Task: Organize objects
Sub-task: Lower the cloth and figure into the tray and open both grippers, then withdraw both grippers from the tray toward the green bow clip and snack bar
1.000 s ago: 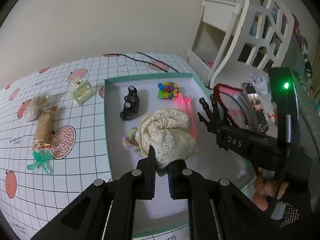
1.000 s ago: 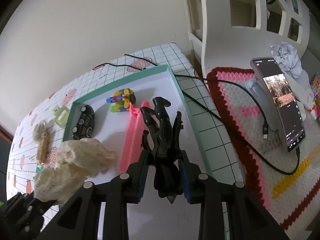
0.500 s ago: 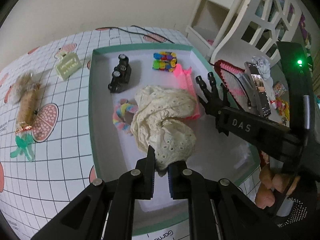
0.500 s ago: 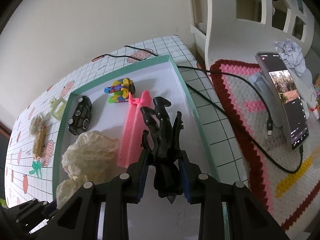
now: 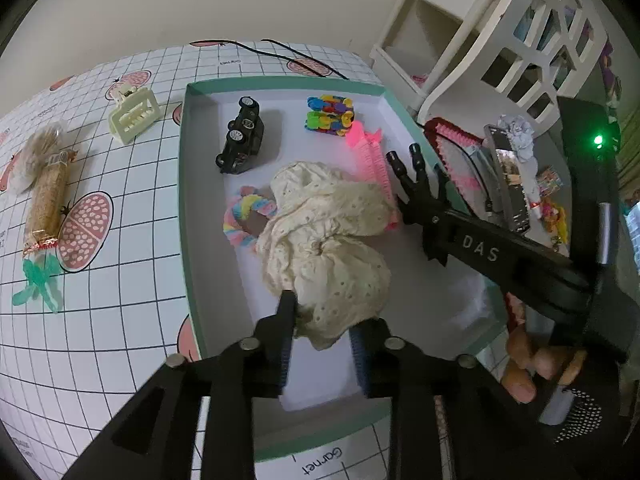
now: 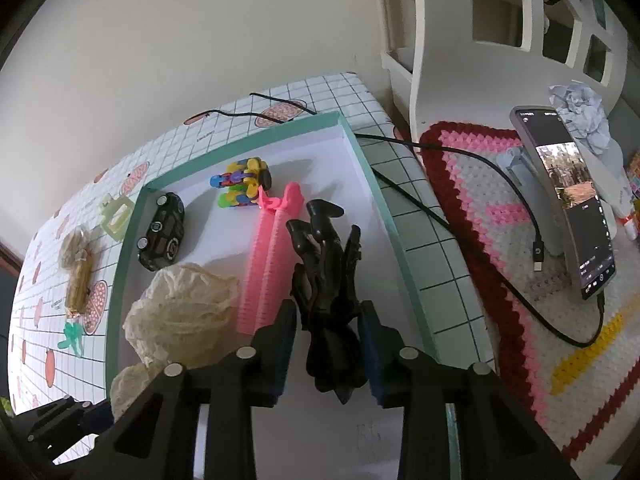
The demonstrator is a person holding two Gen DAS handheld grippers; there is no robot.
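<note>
1. Your left gripper [image 5: 322, 330] has its fingers spread, the cream lace cloth [image 5: 320, 240] lying loose between their tips in the tray [image 5: 184, 184].
2. Your right gripper [image 6: 328, 350] has its fingers parted around the black claw clip [image 6: 326, 280]; I cannot tell whether they touch it.
3. Just left of those fingers lies the pink comb [image 6: 264, 264].

Both cameras sit close above the tray [image 5: 188, 184], looking forward and down along their own fingers toward the far wall. The left view looks from the tray's near left edge — the tablecloth [image 5: 120, 240] fills its left, the shelf [image 5: 500, 40] its far right. The right view sits further right, taking in the mat [image 6: 520, 280] and phone [image 6: 568, 208]. Both share the tray [image 6: 400, 240] — car [image 5: 242, 136], cloth [image 5: 320, 240].
</note>
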